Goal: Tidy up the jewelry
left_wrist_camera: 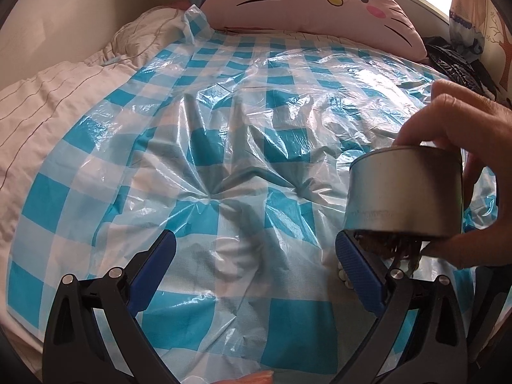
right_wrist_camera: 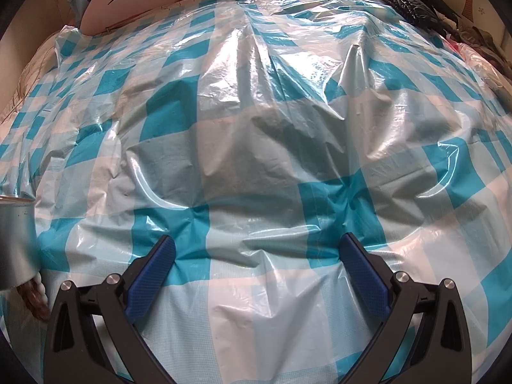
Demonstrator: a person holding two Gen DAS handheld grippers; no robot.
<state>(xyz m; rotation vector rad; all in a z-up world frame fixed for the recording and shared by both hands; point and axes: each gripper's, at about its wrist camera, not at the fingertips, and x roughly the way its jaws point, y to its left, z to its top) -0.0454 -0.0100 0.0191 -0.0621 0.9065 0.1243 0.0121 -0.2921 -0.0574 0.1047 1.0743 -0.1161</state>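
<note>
Left wrist view, left tongs (left_wrist_camera: pixel 256 249): we see both blue-padded fingers spread wide, gripping nothing.
Left wrist view, tin (left_wrist_camera: pixel 406 192): we find a round silver tin tipped mouth-down at the right, above the bed, held by a bare hand (left_wrist_camera: pixel 464 172).
Left wrist view, jewelry (left_wrist_camera: pixel 384 249): we see brown beaded strands and pale beads spilling from the tin mouth, just beside the right finger of the left tongs.
Left wrist view, surroundings: a blue-and-white checked plastic sheet (left_wrist_camera: pixel 224 128) covers the bed; a pink cat-face pillow (left_wrist_camera: pixel 307 3) lies at its far end.
Right wrist view, right tongs (right_wrist_camera: pixel 257 249): we see them spread wide and empty above the sheet.
Right wrist view, tin (right_wrist_camera: pixel 17 243): only its side shows at the left edge, with brown and white beads (right_wrist_camera: pixel 35 294) below it; the hand is out of frame here.
</note>
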